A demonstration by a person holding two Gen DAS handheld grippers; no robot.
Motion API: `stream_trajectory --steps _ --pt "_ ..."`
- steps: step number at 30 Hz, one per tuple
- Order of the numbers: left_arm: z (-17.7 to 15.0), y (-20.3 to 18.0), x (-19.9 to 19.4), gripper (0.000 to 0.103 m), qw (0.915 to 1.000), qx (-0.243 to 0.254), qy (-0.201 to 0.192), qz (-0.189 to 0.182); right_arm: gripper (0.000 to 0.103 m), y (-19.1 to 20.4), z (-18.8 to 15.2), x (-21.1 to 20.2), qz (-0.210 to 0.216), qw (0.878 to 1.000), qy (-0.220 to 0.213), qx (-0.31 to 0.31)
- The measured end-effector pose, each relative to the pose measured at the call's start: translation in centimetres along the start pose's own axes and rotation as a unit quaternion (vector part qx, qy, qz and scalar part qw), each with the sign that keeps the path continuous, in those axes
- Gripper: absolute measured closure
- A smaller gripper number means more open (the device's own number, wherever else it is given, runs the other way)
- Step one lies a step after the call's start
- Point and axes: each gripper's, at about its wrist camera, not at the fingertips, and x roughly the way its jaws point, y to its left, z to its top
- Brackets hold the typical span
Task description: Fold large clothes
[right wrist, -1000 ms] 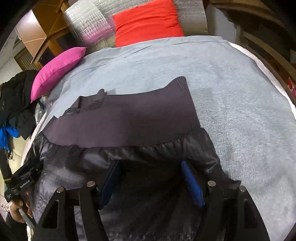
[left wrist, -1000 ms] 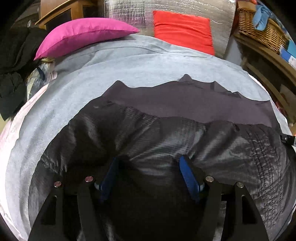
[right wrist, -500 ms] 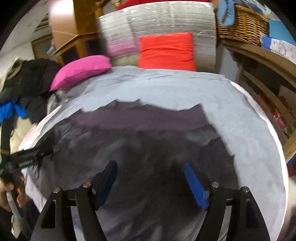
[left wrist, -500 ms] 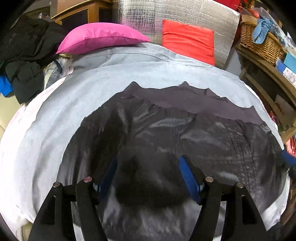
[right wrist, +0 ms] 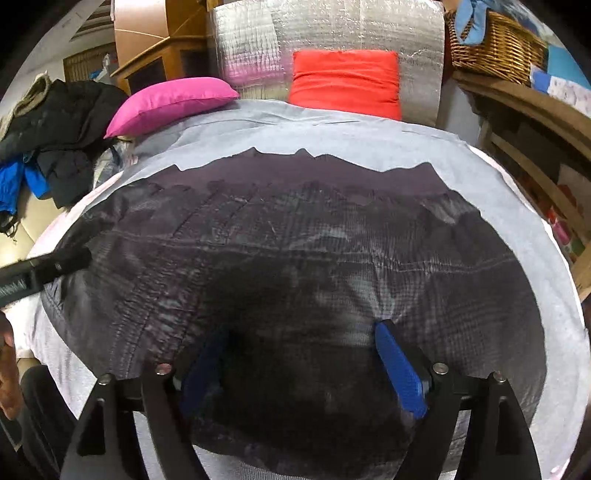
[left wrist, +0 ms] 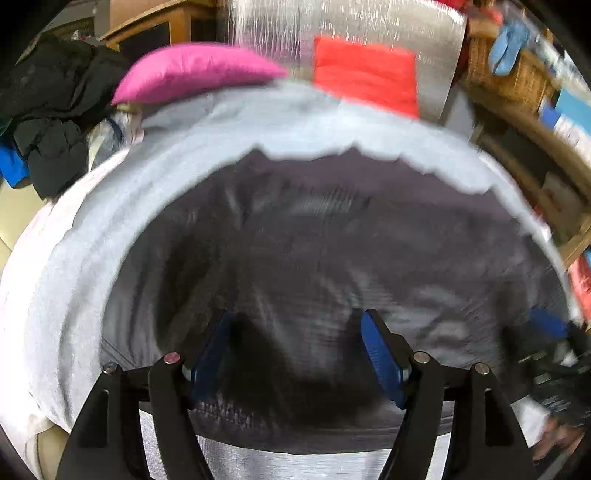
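- Left wrist view had the left gripper above the near part of a dark quilted jacket, its jaws spread and opening, with no cloth pinched between the blue pads.
- Right wrist view showed the right gripper likewise spread and opening over the jacket, its blue pads clear of the fabric.
- The jacket lay spread flat across the middle of a bed covered by a light grey sheet, its near hem close to the bed's near edge and a plain dark purple lining or inner layer showing along its far side.
- At the jacket's left side, in the right wrist view, the other gripper reached in from the left edge of the bed, with part of a hand below it.
- A pink pillow lay at the bed's far left corner and a red cushion stood at the far edge against a silver foil-covered panel.
- A heap of dark clothes lay off the bed's left side, and a wicker basket sat on a wooden shelf to the right.
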Motion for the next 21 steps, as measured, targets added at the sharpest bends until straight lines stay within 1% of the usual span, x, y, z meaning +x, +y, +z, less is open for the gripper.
stream_trajectory --steps 2,4,5,6,8,10,11,12,13,14,15,16,17,19,21 --pt "-0.6 -0.1 0.3 0.028 0.9999 0.007 -0.005 0.005 0.018 -0.1 0.1 -0.4 0.0 1.0 0.003 0.004" --pt "-0.7 -0.4 -0.5 0.028 0.9998 0.014 -0.009 0.01 0.018 -0.3 0.1 -1.3 0.001 1.0 -0.001 0.01" --pt "-0.7 -0.4 -0.8 0.028 0.9999 0.012 -0.01 0.006 0.018 -0.5 0.1 -1.8 0.003 1.0 -0.007 0.015" --pt "-0.6 -0.5 -1.6 0.028 0.9998 0.009 -0.016 -0.003 0.018 -0.9 0.1 -2.7 0.003 1.0 -0.019 0.022" --pt "-0.5 -0.8 -2.7 0.028 0.9994 0.008 -0.033 -0.007 0.018 -1.3 0.2 -3.9 -0.002 0.999 -0.037 0.029" --pt "-0.6 -1.6 -3.5 0.028 0.9986 0.014 -0.048 -0.016 0.018 -2.1 0.3 -4.8 -0.018 0.997 -0.056 0.041" --pt "-0.6 -2.1 -3.7 0.027 0.9983 0.018 -0.051 -0.022 0.017 -2.6 0.2 -4.8 -0.029 0.997 -0.058 0.048" --pt "-0.8 -2.8 -3.5 0.023 0.998 0.026 -0.05 -0.028 0.017 -3.1 0.2 -4.5 -0.034 0.997 -0.054 0.053" --pt "-1.0 -3.2 -3.1 0.021 0.9981 0.034 -0.045 -0.025 0.017 -3.7 0.0 -3.7 -0.042 0.997 -0.039 0.06" --pt "-1.4 -3.9 -2.2 0.02 0.9983 0.047 -0.032 -0.015 0.017 -4.4 -0.4 -2.4 -0.053 0.996 -0.016 0.065" --pt "-1.6 -4.2 -1.5 0.02 0.9983 0.054 -0.02 -0.009 0.017 -4.7 -0.6 -1.7 -0.056 0.996 -0.006 0.064" --pt "-2.1 -4.5 -0.7 0.02 0.9981 0.061 -0.01 0.0 0.017 -4.9 -0.8 -1.5 -0.053 0.997 -0.007 0.062" --pt "-2.3 -4.5 -0.8 0.02 0.998 0.062 -0.013 0.003 0.017 -4.7 -0.8 -1.8 -0.054 0.997 -0.011 0.061" --pt "-2.4 -4.2 -1.8 0.02 0.9984 0.053 -0.017 -0.003 0.017 -4.4 -0.3 -2.8 -0.052 0.997 -0.009 0.064" --pt "-2.2 -4.0 -3.4 0.02 0.9985 0.046 -0.027 -0.013 0.017 -4.2 -0.2 -4.4 -0.042 0.996 -0.029 0.072"
